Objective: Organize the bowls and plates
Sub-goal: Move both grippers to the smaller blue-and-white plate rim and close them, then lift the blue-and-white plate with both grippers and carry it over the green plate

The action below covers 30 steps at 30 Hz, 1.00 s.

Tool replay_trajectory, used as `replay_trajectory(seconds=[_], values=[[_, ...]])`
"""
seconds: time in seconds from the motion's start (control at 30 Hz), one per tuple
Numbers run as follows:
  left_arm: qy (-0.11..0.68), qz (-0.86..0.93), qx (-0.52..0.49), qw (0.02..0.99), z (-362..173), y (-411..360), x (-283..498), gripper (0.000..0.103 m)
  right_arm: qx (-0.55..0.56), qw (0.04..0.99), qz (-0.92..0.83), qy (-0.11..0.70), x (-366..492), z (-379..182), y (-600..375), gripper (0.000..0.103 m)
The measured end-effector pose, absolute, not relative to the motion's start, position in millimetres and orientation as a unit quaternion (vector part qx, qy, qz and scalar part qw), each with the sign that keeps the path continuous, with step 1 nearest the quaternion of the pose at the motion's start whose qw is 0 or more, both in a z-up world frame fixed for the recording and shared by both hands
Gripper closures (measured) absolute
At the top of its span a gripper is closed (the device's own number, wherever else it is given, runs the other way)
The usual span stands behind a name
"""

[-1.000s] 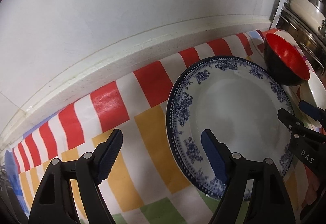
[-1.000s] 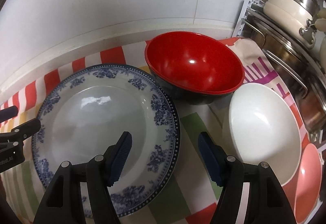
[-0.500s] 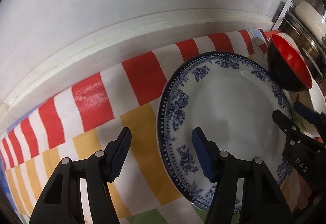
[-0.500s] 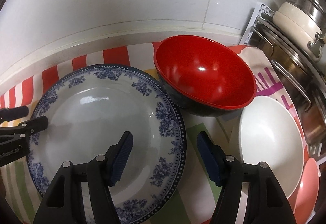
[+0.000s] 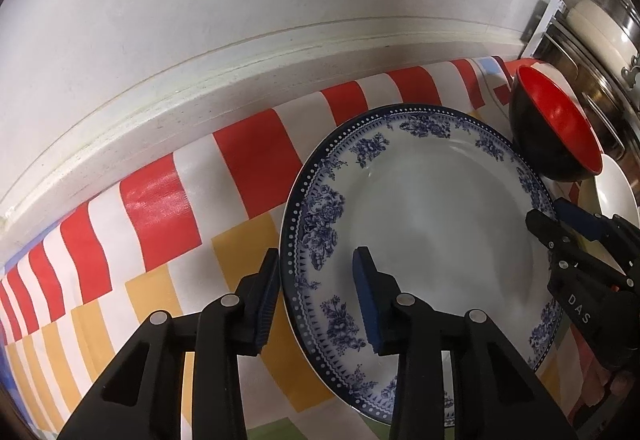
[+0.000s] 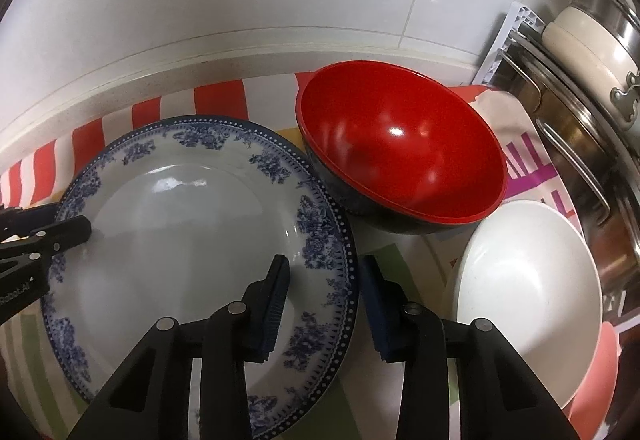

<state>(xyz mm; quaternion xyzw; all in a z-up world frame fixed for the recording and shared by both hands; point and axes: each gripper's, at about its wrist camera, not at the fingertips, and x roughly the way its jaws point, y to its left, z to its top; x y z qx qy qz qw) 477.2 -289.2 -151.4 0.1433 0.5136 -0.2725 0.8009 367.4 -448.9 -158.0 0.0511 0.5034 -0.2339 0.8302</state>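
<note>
On the striped tabletop [image 5: 248, 160], blue-floral plate [image 5: 432, 216] lies flat btwn both tools: left hand-held gripper [image 5: 316, 296] straddles its left rim, right hand-held gripper [image 6: 322, 304] its right rim, opposite sides, jaws closing, pads not yet pressing.

There was one blue-patterned plate [image 6: 180, 224], one red bowl [image 6: 400, 148], one white bowl [image 6: 524, 276], one pink dish [image 6: 596, 392], two grippers [image 6: 320, 304] [image 5: 314, 296], and several stacked pots [image 6: 592, 80].
</note>
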Motion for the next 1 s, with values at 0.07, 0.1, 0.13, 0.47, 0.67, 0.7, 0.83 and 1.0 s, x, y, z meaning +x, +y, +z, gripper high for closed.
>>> replay_trajectory(seconds=[0.07,0.1,0.13,0.47,0.67,0.7,0.83,1.0], values=[[0.512,-0.269,0.146,0.803,-150,-287,475,0.067,0.059,0.83,-0.232,0.504,368,-157,-450,0.068],[0.511,-0.268,0.146,0.804,-150,-287,475,0.067,0.064,0.83,-0.231,0.504,367,-157,-450,0.068],[0.511,-0.265,0.148,0.804,-148,-285,475,0.067,0.066,0.83,-0.231,0.504,367,-156,-451,0.068],[0.518,-0.242,0.141,0.809,-143,-286,470,0.067,0.079,0.832,-0.214,0.506,368,-149,-438,0.069],[0.517,-0.231,0.132,0.814,-133,-274,460,0.067,0.08,0.837,-0.205,0.501,365,-136,-425,0.069],[0.517,-0.228,0.129,0.815,-131,-271,457,0.067,0.081,0.837,-0.203,0.501,364,-134,-423,0.069],[0.517,-0.219,0.122,0.819,-125,-260,447,0.067,0.077,0.843,-0.194,0.496,355,-123,-407,0.069],[0.508,-0.204,0.116,0.829,-111,-237,428,0.067,0.072,0.85,-0.177,0.49,344,-109,-386,0.069]])
